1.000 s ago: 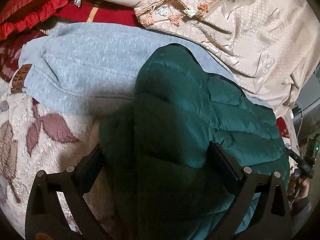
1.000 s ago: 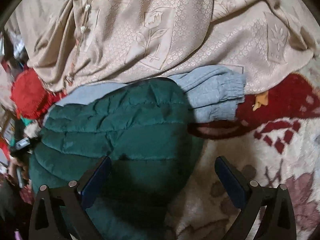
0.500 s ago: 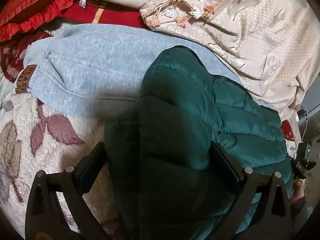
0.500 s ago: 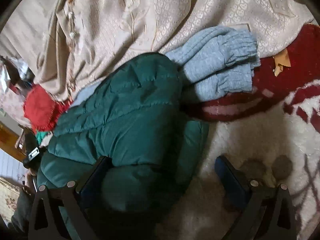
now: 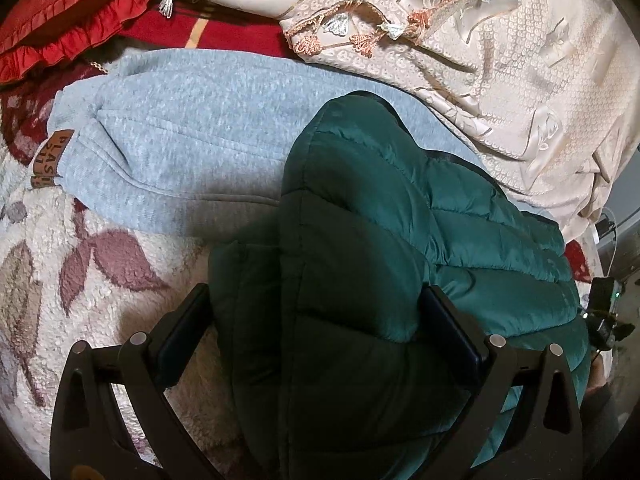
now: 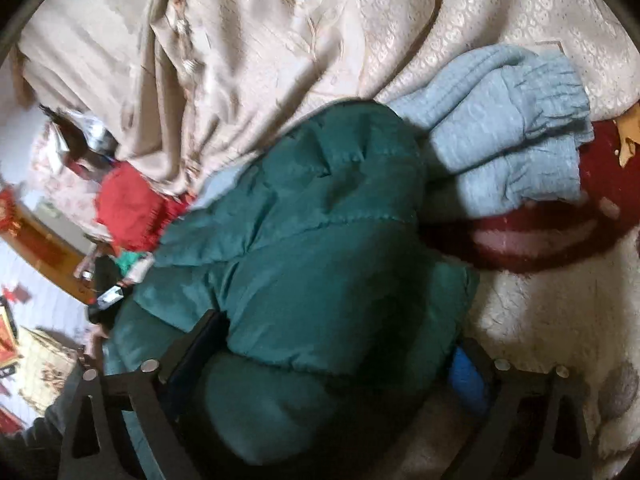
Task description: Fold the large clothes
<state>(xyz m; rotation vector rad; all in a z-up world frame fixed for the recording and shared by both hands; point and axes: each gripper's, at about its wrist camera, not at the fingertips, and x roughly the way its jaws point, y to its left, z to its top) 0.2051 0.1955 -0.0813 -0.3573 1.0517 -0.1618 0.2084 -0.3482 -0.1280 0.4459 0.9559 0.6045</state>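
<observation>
Jacket point(image 5: 360, 264), green and quilted, fills the lower middle of both frames, lying partly over a grey sweatshirt point(image 5: 192, 128) on a floral blanket point(image 5: 60, 280). Left hand-held gripper point(image 5: 316, 336) has its fingers spread wide with a thick fold of the jacket bulging between them. Right hand-held gripper point(image 6: 332, 356) is likewise wide, jacket bunched between its fingers; whether either truly pinches the fabric I cannot tell.

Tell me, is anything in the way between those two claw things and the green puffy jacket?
Nothing visible is. The green jacket already bulges between the fingers of the left gripper and the right gripper. The grey sweatshirt lies beyond it, partly under it.
</observation>
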